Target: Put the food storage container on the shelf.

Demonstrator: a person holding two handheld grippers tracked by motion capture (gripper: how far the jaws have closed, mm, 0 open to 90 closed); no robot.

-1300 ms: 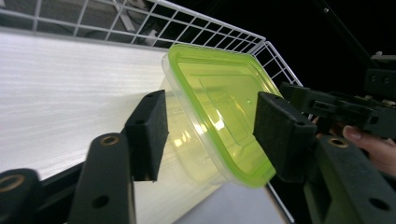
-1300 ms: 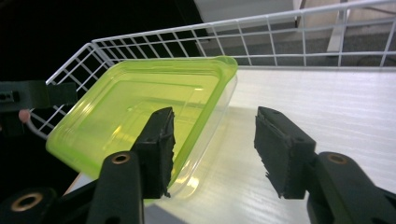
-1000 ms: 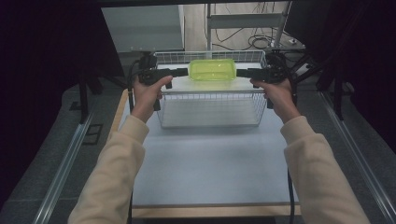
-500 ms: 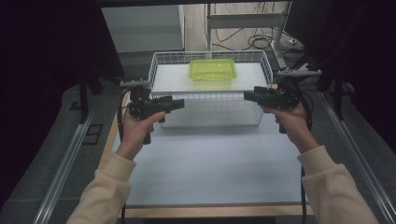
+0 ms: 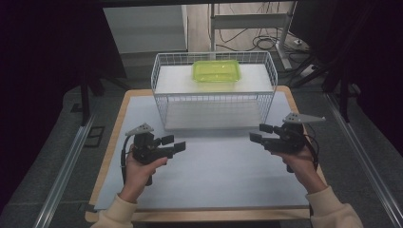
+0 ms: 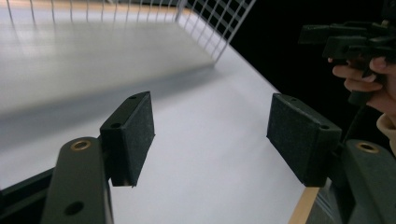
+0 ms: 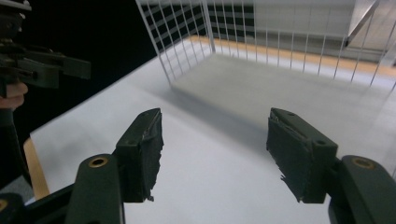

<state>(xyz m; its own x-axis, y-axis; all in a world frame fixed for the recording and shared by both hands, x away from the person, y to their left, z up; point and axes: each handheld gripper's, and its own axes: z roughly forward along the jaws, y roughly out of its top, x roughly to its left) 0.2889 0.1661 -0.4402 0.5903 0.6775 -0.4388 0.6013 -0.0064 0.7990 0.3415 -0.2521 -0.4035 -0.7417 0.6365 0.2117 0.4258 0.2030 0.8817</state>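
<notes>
— Where are your grippers?

— My left gripper [image 5: 172, 145] and right gripper [image 5: 260, 133] both hang low over the white mat [image 5: 214, 166], near my side of the table, jaws pointing inward at each other. Both stand wide apart with nothing between the pads; the gripper views show bare mat through each gap. The right one's jaws have just been opening a little further, empty.

— What changed?

— A second ago I had both at the near rim of the wire basket [image 5: 214, 102], level with the green container [image 5: 216, 71]. Since then I've drawn both hands back toward me and down, well apart from the basket.

— And the container?

— It sits inside the basket, toward the far wall, upright, touched by neither gripper. I'd judge the placing is done and this is the retreat.

— Any labels or writing?

— None I can read on container, basket or grippers. The right gripper's pads look frayed at their edges.
</notes>
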